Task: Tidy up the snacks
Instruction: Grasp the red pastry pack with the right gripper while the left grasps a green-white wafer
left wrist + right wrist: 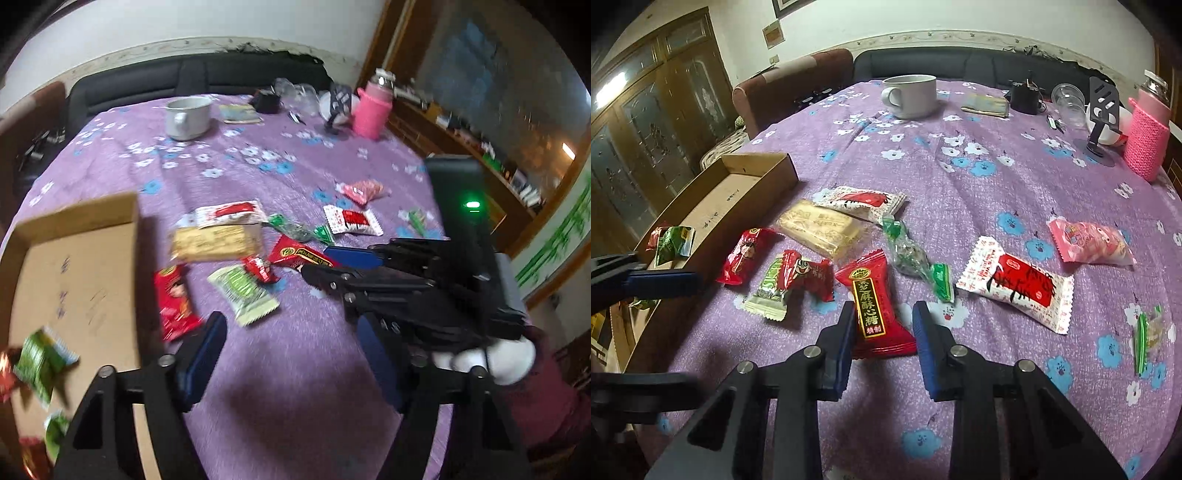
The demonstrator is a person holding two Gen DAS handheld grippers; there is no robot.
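Note:
Several wrapped snacks lie on the purple flowered tablecloth (960,184). A cardboard box (738,192) stands at the left and holds a green packet (674,243) and small red ones; the box also shows in the left wrist view (74,266). My right gripper (884,321) is open, its jaws on either side of a red candy packet with gold lettering (875,306), not closed on it. My left gripper (295,354) is open and empty above the cloth beside the box. The right gripper also shows in the left wrist view (332,266).
A white mug (910,94), a pink knitted bottle (1147,136), a phone stand (1102,110), clear cups (1069,103) and a black item (1027,96) stand at the far side. A sofa and a chair stand behind the table. White-red packets (1015,288), a pink packet (1089,240) lie right.

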